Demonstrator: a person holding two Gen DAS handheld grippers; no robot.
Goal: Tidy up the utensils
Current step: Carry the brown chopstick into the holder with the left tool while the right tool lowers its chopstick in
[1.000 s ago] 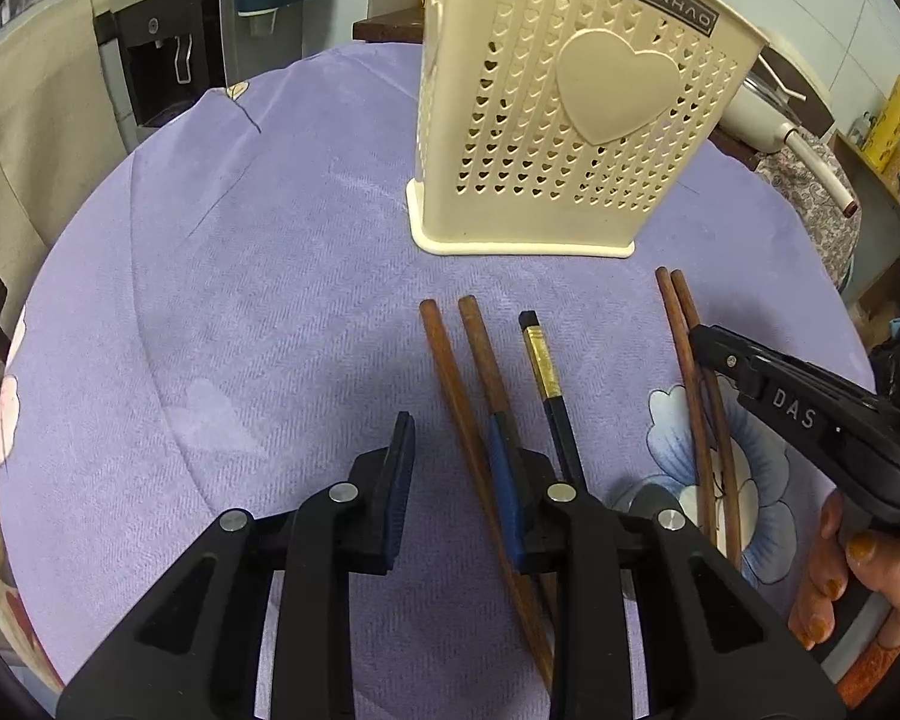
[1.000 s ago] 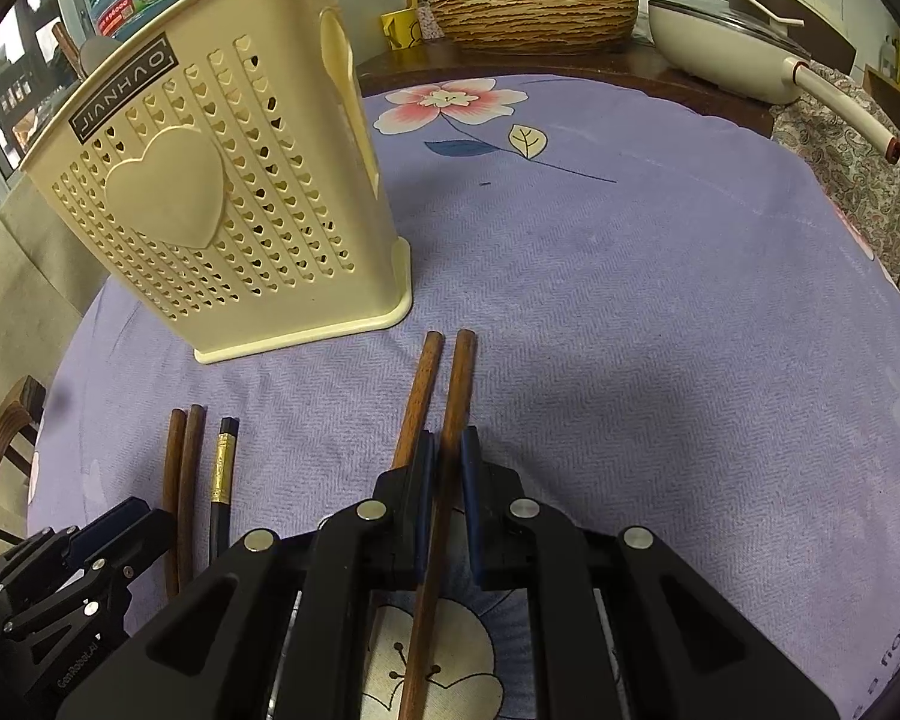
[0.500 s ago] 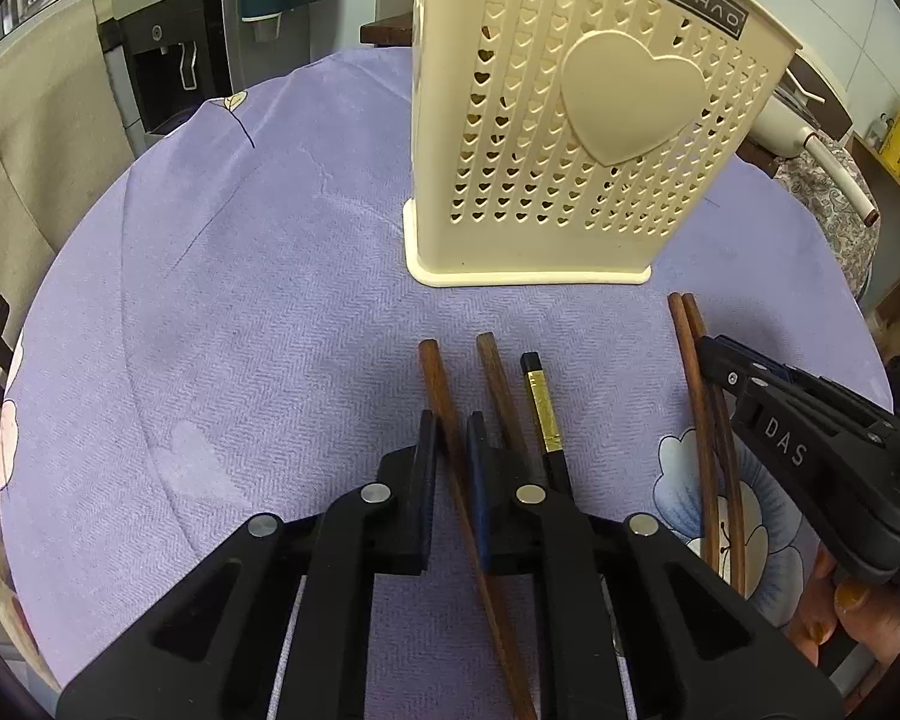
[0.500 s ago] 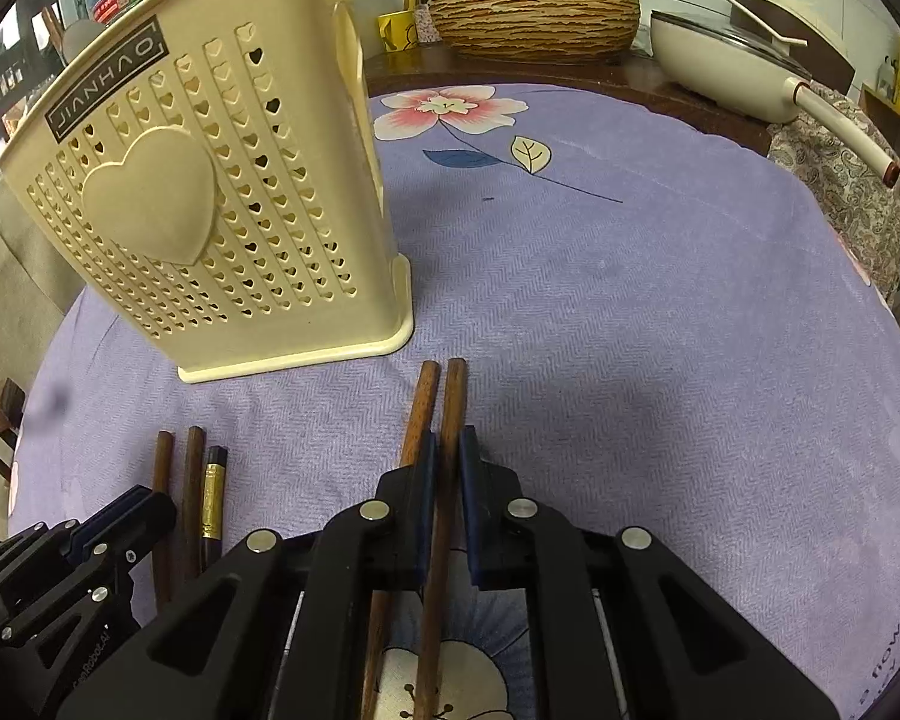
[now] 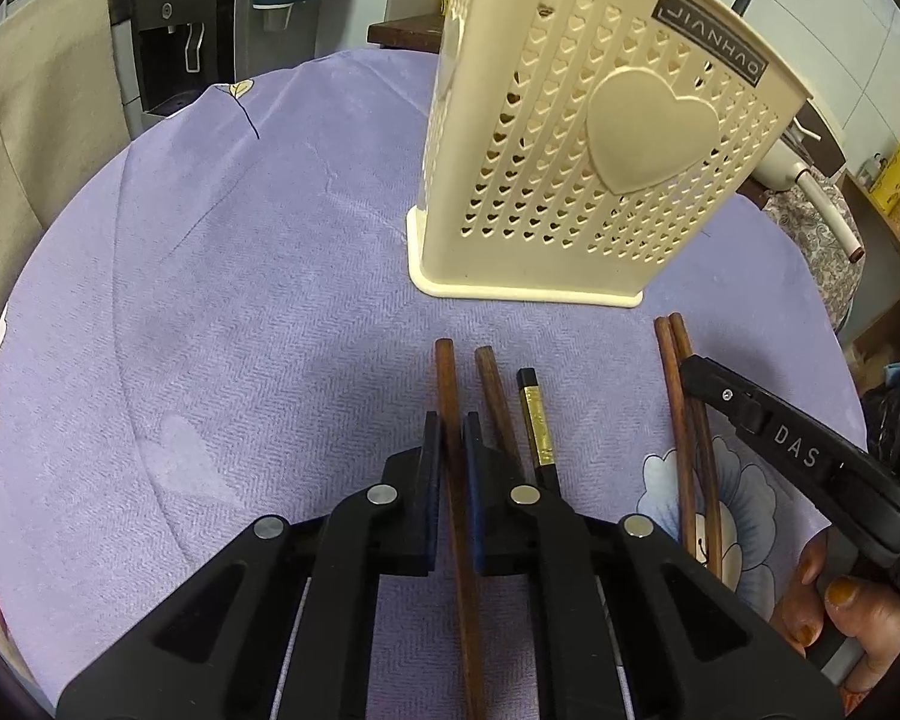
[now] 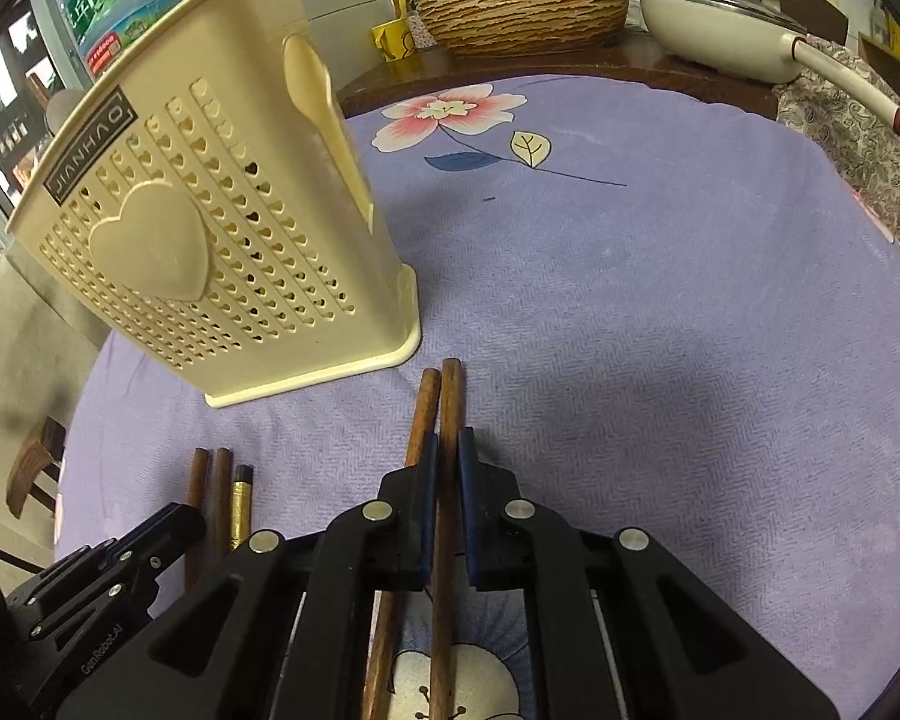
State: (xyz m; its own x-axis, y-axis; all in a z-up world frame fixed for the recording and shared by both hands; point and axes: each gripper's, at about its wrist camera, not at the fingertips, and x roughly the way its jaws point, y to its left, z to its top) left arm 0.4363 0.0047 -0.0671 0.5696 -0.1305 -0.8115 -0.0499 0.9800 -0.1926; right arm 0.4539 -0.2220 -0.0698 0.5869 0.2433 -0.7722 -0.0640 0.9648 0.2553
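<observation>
Purple cloth (image 5: 222, 312): each tool (image 5: 452, 429) (image 6: 444, 447) clamped on brown chopstick (image 5: 450, 396) (image 6: 448, 402).

a woven basket (image 6: 522, 12), a cream pan (image 6: 726, 30) and a water dispenser (image 5: 174, 30) beyond the purple tablecloth (image 5: 240, 300)

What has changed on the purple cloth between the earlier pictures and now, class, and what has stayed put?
The left gripper has just closed its jaws on the leftmost brown chopstick, which it earlier only straddled. The right gripper is shut on one brown chopstick of the right pair, as before. The cream holder, the black-and-gold chopstick and the other brown ones lie unmoved.
</observation>
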